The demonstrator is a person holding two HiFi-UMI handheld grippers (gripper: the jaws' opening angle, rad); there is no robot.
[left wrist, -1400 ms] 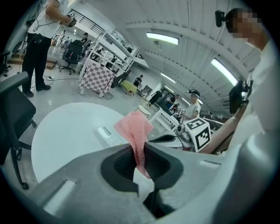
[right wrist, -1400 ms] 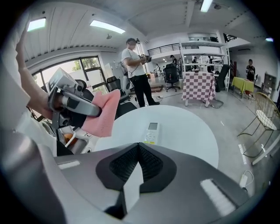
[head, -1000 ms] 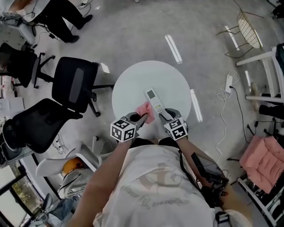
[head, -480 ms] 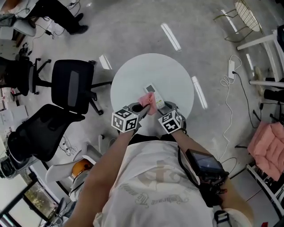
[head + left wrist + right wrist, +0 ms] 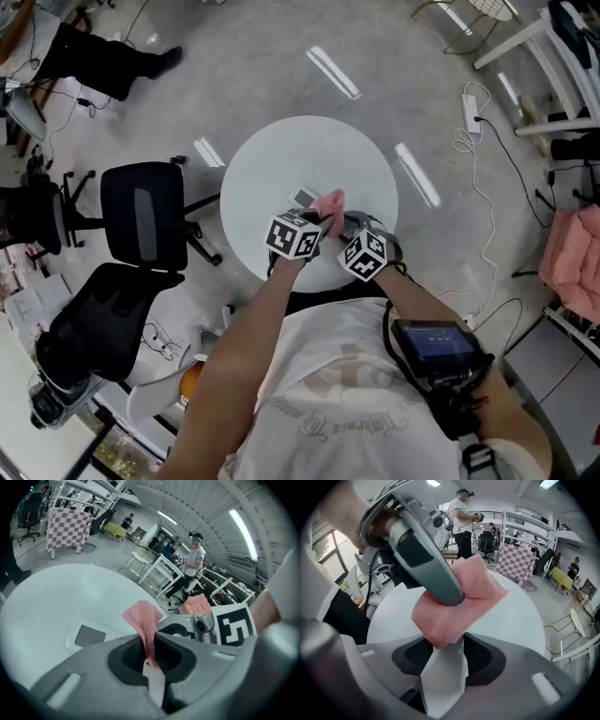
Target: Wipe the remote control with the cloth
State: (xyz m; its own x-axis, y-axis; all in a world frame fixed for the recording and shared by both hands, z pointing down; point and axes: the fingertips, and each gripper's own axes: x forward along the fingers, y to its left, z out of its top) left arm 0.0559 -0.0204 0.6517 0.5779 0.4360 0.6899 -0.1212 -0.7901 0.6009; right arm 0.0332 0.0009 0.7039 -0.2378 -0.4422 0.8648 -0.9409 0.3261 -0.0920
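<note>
Holding the pink woven cloth (image 5: pixel 144 616) pinched in both left gripper (image 5: pixel 149 645) and right gripper (image 5: pixel 449 641) fingers, I'd press it flat along the white rectangular remote control (image 5: pixel 89 636) lying beside it on the round white surface (image 5: pixel 56 592).

Pink cloth (image 5: pixel 145 618), white remote (image 5: pixel 89 636) (white table (image 5: pixel 281 155))

The cloth (image 5: pixel 145 618) is pink with a fine woven texture. One edge is pinched between the closed jaws of the left claw (image 5: pixel 149 662), and the rest projects crumpled beyond the jaw tips. The remote control (image 5: pixel 89 636) is white with a grey display. It lies flat, face up, on the white round surface (image 5: pixel 42 597), just beside the cloth.
</note>
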